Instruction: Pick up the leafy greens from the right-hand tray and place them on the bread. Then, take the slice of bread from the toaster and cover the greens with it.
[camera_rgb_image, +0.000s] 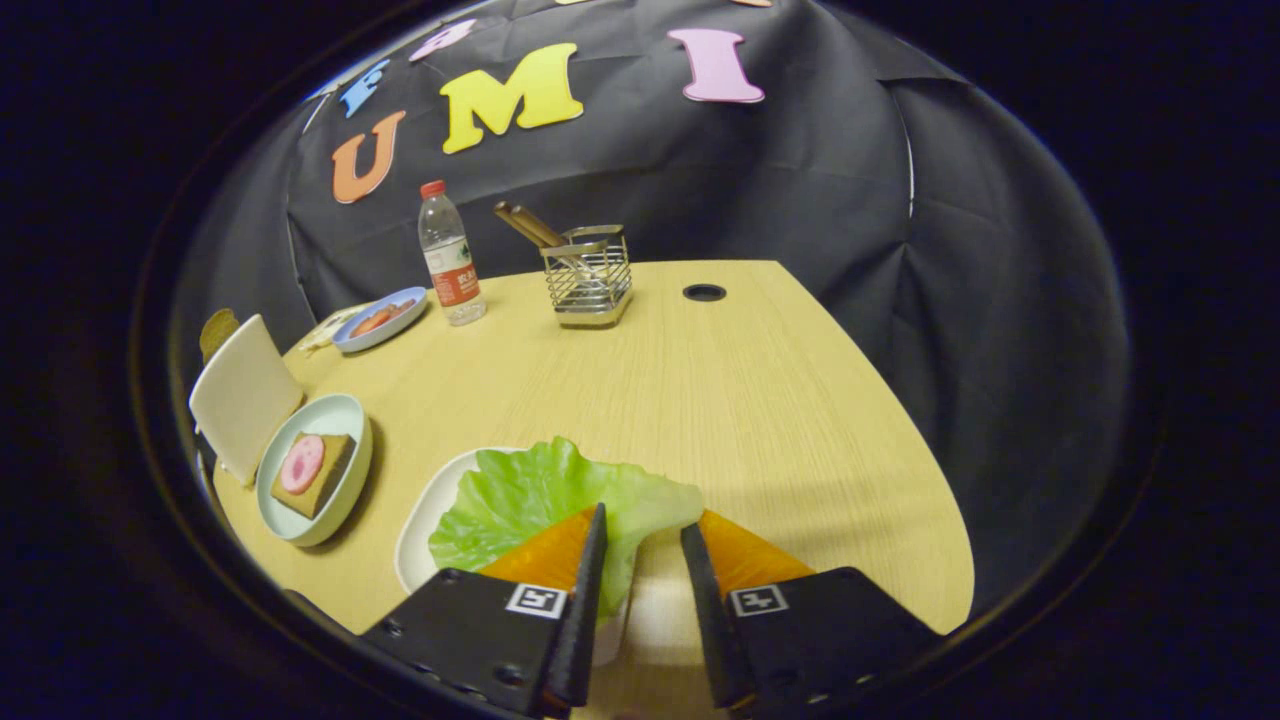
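On the white tray (425, 520) just ahead of the gripper (645, 540) lies the leafy green (540, 490), and its right edge reaches into the gap between the 2 fingers. The jaws are spread apart and press on nothing. The bread (315, 475) with a pink slice waits on a pale green plate (345, 415) to the left, beside the toaster (245, 395). The thin leaf may slip or tear if the fingers close only on its edge, I think
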